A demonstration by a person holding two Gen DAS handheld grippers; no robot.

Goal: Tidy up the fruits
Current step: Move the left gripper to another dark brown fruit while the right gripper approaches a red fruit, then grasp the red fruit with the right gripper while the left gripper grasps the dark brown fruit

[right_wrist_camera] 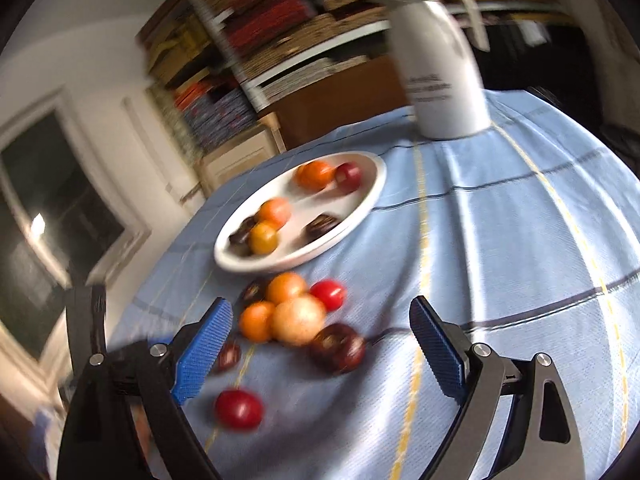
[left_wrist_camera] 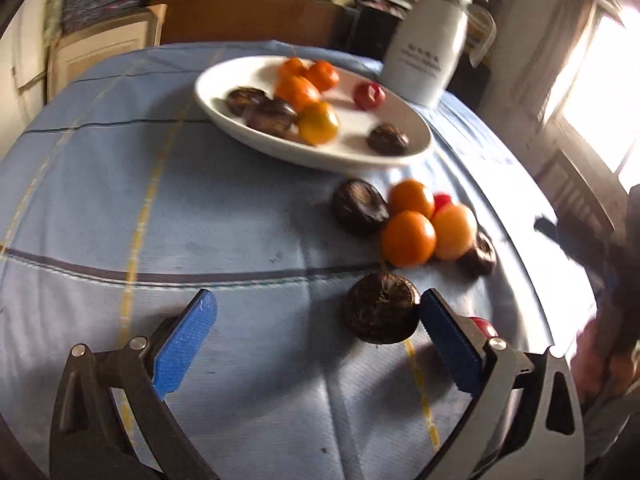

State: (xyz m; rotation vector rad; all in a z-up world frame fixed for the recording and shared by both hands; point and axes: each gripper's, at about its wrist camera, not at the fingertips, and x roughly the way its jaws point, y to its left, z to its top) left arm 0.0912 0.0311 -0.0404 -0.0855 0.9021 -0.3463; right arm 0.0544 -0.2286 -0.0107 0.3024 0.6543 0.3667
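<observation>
Fruit lies in two lots on the blue tablecloth [left_wrist_camera: 160,208]: some already on the white plate [left_wrist_camera: 360,156], the rest in a loose cluster [right_wrist_camera: 296,316] just in front of it, oranges, small red ones and dark brown wrinkled ones touching each other. One dark brown fruit [left_wrist_camera: 380,308] sits apart, right against the inner face of one finger of the left gripper [left_wrist_camera: 316,336], whose jaws are spread wide and pinch nothing. The right gripper [right_wrist_camera: 320,344] is also spread and empty, the cluster lying ahead between its fingers, a red fruit [right_wrist_camera: 239,409] near its left finger.

These look light and round, so I'd expect them to roll. The dark one seems firm-shelled; take it across its widest middle. The red ones look smooth and slippery, probably soft, so squeeze gently.
</observation>
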